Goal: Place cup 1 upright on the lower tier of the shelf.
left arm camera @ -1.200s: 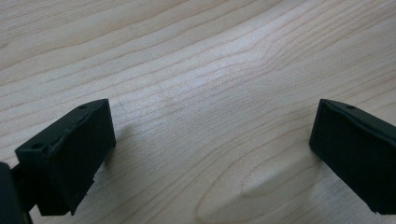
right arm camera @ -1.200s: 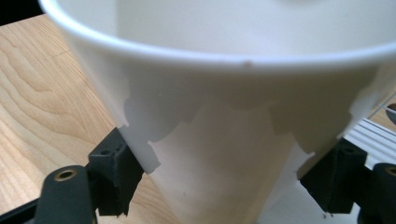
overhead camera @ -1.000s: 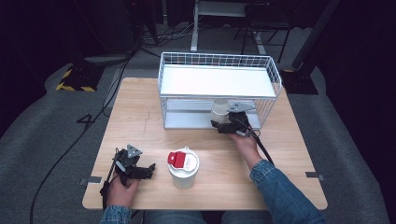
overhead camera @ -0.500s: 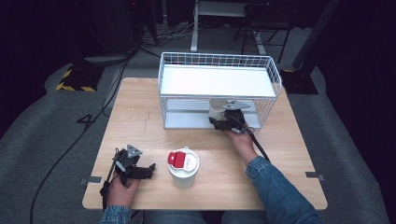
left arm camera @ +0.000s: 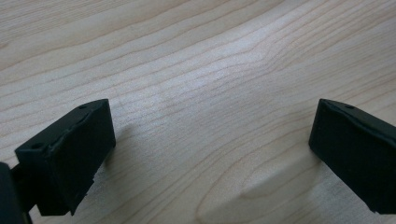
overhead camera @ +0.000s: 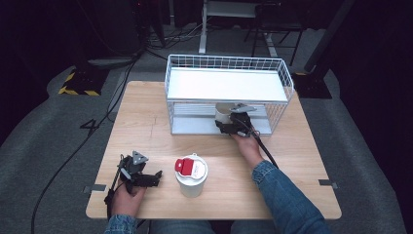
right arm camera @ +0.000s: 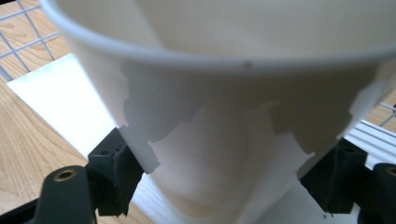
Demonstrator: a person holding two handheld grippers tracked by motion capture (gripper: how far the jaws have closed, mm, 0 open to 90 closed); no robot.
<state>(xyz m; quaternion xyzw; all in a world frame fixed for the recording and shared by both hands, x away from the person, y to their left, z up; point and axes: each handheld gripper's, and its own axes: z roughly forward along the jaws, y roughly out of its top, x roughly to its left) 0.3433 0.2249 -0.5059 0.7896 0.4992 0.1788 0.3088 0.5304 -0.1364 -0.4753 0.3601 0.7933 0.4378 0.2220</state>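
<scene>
A white paper cup [right arm camera: 224,112] sits between the jaws of my right gripper [right arm camera: 224,182], which presses on both its sides. In the high view that cup [overhead camera: 223,112] is inside the lower level of the white wire rack [overhead camera: 229,85], with the right gripper [overhead camera: 233,124] reaching in from the front. Near the table's front left corner my left gripper [overhead camera: 155,176] rests low and open, its fingers [left arm camera: 70,154] wide apart over bare wood. A second white cup with a red-tabbed lid [overhead camera: 191,174] stands just right of it.
The wooden table [overhead camera: 146,122] has free room at its left and front right. The rack's white upper shelf [overhead camera: 224,83] covers the cup from above. Cables and chair bases lie on the dark floor behind the table.
My right gripper has carried the white cup a little farther back into the rack's lower level. The left gripper and the lidded cup have stayed put.
</scene>
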